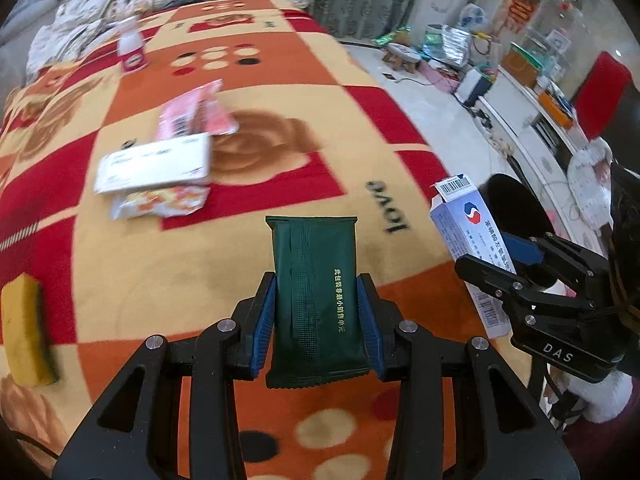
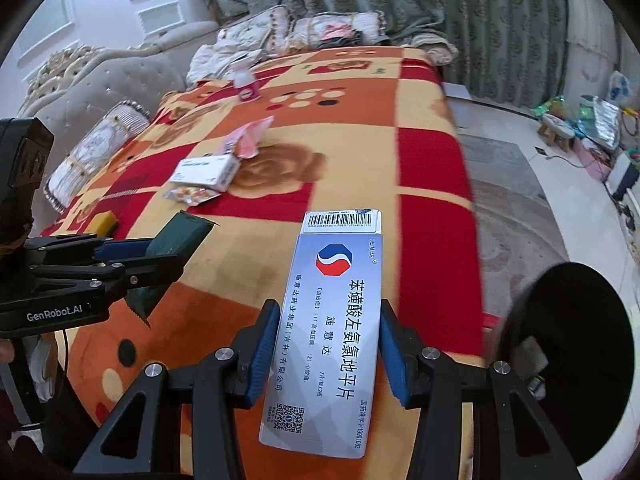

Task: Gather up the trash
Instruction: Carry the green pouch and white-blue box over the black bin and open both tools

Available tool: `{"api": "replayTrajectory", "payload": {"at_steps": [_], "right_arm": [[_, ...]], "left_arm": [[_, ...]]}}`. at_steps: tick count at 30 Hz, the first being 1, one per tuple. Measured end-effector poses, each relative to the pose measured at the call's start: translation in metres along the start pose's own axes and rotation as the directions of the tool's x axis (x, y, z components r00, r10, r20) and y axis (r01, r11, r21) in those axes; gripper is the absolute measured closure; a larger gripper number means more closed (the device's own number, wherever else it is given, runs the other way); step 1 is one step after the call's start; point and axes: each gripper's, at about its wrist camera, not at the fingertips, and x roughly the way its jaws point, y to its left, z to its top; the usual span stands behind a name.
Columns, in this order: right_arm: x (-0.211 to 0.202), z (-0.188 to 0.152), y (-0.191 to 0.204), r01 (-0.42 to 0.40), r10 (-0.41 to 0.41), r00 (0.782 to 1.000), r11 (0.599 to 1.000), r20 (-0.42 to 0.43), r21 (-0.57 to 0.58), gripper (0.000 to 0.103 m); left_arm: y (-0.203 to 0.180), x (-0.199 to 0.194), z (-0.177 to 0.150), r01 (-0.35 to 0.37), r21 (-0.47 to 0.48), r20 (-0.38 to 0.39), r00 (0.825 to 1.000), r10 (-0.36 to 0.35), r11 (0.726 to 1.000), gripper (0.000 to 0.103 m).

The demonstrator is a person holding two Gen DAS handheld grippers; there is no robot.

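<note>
1. Nearest the lens, left claw [image 1: 316, 320] pinches a dark green sachet [image 1: 314, 280] upright between its blue pads, above the blanket.
2. Right claw [image 2: 326, 356] clamps a blue-white medicine box [image 2: 332, 328], barcode flap up; black round bin [image 2: 572, 360] just right of it.
3. Bed blanket [image 1: 248, 248]: orange, red, cream checks with rose prints.
4. Yellow sponge [image 1: 24, 328] at left edge.
5. Mid-bed: white box [image 1: 156, 166], orange wrapper [image 1: 160, 202], pink wrapper [image 1: 196, 110], touching.
6. Farther: white bottle [image 1: 130, 48], pillows [image 2: 332, 26], green curtains [image 2: 400, 0], cluttered floor.
</note>
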Motion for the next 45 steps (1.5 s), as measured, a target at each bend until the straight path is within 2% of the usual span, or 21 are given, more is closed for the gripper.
{"api": "replayTrajectory", "payload": {"at_steps": [17, 24, 29, 39, 42, 45], "right_arm": [[-0.049, -0.029, -0.109, 0.137, -0.144, 0.989, 0.974, 0.024, 0.18, 0.057], [-0.064, -0.046, -0.162, 0.191, -0.201, 0.98, 0.939, 0.006, 0.288, 0.057], [-0.064, -0.055, -0.184, 0.209, -0.216, 0.976, 0.922, -0.016, 0.325, 0.056], [-0.052, -0.061, -0.209, 0.216, -0.215, 0.976, 0.898, -0.048, 0.383, 0.057], [-0.052, -0.063, -0.215, 0.221, -0.218, 0.974, 0.885, -0.056, 0.41, 0.055], [-0.053, -0.066, -0.22, 0.225, -0.221, 0.973, 0.877, -0.06, 0.425, 0.052]], "left_arm": [[-0.118, 0.03, 0.034, 0.124, 0.165, -0.027, 0.992, -0.121, 0.978, 0.066], [-0.157, 0.05, 0.048, 0.226, 0.152, -0.078, 0.973, -0.216, 0.962, 0.066], [-0.178, 0.065, 0.057, 0.281, 0.131, -0.107, 0.957, -0.268, 0.951, 0.066], [-0.204, 0.088, 0.07, 0.335, 0.1, -0.137, 0.937, -0.321, 0.937, 0.066], [-0.21, 0.092, 0.07, 0.363, 0.094, -0.147, 0.926, -0.347, 0.927, 0.061], [-0.211, 0.09, 0.067, 0.368, 0.102, -0.143, 0.925, -0.353, 0.924, 0.053]]}}
